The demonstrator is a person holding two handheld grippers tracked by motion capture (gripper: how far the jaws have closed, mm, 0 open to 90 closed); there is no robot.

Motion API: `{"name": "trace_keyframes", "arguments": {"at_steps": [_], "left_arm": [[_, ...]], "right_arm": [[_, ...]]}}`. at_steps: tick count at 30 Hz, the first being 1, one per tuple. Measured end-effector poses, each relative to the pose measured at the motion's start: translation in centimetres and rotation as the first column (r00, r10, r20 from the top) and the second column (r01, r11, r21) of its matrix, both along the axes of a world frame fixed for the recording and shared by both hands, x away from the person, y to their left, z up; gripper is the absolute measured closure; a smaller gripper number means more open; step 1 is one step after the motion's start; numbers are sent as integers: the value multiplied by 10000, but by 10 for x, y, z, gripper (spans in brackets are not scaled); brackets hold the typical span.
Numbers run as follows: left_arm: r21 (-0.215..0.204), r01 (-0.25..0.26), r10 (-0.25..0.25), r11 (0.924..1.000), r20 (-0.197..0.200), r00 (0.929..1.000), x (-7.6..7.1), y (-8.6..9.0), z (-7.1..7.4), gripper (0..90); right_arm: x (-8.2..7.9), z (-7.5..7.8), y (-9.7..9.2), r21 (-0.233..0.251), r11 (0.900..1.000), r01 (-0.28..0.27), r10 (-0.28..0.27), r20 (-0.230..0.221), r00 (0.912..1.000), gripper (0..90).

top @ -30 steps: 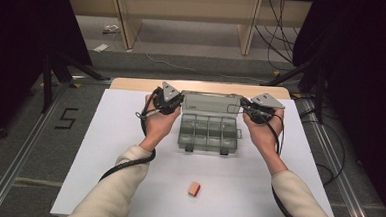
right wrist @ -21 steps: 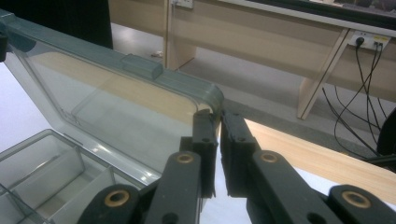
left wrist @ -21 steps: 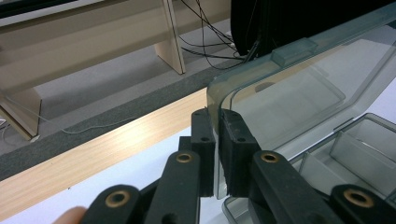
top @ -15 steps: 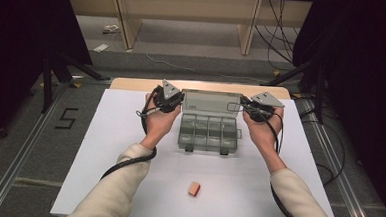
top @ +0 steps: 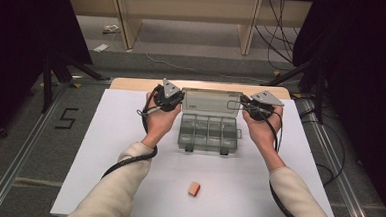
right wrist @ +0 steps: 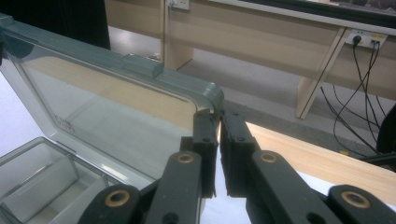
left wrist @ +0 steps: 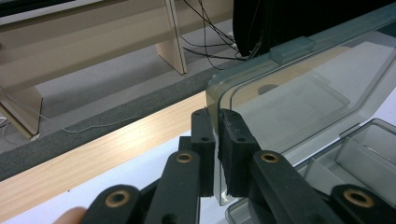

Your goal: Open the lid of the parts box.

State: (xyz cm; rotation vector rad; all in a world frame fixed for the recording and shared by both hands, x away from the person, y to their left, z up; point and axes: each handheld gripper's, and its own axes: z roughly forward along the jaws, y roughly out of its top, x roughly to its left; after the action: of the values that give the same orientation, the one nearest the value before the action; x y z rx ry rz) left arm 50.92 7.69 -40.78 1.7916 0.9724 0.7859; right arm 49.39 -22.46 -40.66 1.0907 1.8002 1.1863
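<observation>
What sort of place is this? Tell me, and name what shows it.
Probably a lab or recording room: a white table ringed by dark curtains, loose cables on grey carpet, and a taped floor number.

Table (top: pixel 109 134), white sheet over wood: clear compartment box (top: pixel 208 134) between both hand-held grippers; small orange block (top: pixel 194 189) nearer the person.

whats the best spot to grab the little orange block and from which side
Take the orange block across its two long side faces, coming straight down from above. It lies flat and alone on the white table near the front edge, well clear of the compartment box, so nothing blocks a top approach. It sits slightly skewed, so turning the tongs to match its faces would likely help.
</observation>
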Motion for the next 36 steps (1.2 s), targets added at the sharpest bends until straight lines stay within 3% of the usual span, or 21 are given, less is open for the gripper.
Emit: {"name": "trace_keyframes", "arguments": {"at_steps": [36], "left_arm": [[-259,-127,124,9996,-111,9999,9,-1,-1,845]], "right_arm": [[12,-1,1,284,9993,246,-243,-93,9997,861]]}}
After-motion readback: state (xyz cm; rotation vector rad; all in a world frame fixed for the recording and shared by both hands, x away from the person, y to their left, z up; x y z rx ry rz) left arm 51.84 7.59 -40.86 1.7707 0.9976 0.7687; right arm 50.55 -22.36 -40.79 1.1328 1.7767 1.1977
